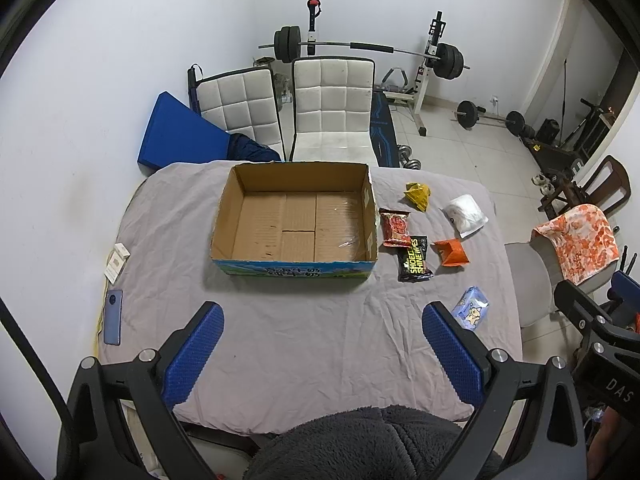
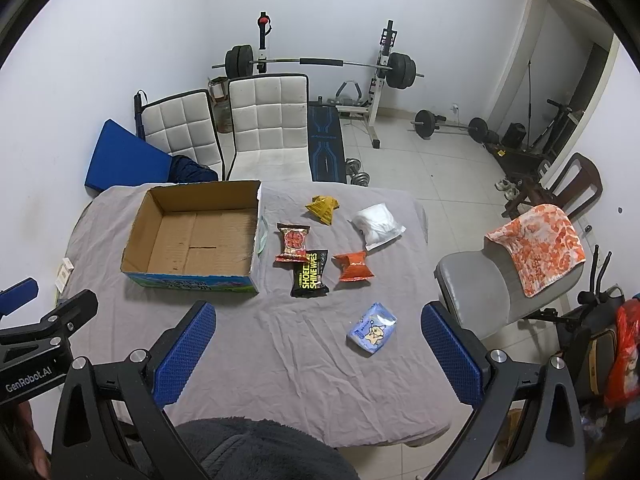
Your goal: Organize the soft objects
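An open, empty cardboard box (image 1: 294, 220) (image 2: 196, 236) stands on the grey-covered table (image 1: 304, 340) (image 2: 304, 360). To its right lie soft packets: a red snack pack (image 1: 395, 227) (image 2: 293, 243), a black wipes pack (image 1: 415, 259) (image 2: 311, 274), an orange pouch (image 1: 451, 252) (image 2: 354, 266), a yellow packet (image 1: 417, 194) (image 2: 323, 207), a white bag (image 1: 466, 215) (image 2: 378, 226) and a light blue tissue pack (image 1: 471, 308) (image 2: 372, 329). My left gripper (image 1: 322, 344) hangs open above the near table, holding nothing. My right gripper (image 2: 318, 346) is open too, the blue pack just right of its centre.
A blue phone (image 1: 113, 317) and a small white box (image 1: 116, 262) lie at the table's left edge. Two white chairs (image 1: 332, 108) stand behind the table, a grey chair with an orange towel (image 2: 538, 248) to the right. Weights and a bench fill the back.
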Demonstrator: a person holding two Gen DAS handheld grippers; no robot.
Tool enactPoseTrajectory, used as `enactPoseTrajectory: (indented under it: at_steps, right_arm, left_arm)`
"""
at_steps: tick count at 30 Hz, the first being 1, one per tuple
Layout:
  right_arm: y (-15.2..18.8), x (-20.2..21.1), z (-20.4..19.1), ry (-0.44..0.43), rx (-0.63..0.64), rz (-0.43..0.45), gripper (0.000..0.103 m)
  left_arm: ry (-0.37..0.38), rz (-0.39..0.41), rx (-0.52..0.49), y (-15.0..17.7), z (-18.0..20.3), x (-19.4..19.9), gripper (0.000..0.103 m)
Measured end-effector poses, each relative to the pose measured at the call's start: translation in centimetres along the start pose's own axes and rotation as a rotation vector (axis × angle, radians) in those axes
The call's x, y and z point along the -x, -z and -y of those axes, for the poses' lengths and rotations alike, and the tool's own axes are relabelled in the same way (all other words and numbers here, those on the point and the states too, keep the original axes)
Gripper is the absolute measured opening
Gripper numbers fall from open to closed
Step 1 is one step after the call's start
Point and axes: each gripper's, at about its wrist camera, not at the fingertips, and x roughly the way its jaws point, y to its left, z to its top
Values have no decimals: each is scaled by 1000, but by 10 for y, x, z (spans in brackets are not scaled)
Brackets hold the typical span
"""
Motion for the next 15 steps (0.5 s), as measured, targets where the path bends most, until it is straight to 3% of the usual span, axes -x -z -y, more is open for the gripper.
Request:
enactPoseTrajectory:
  at_steps: [15]
  right_arm:
    - [-5, 0, -5, -2, 9, 4, 103]
  left_arm:
    - [0, 3, -2, -4, -1, 0, 102]
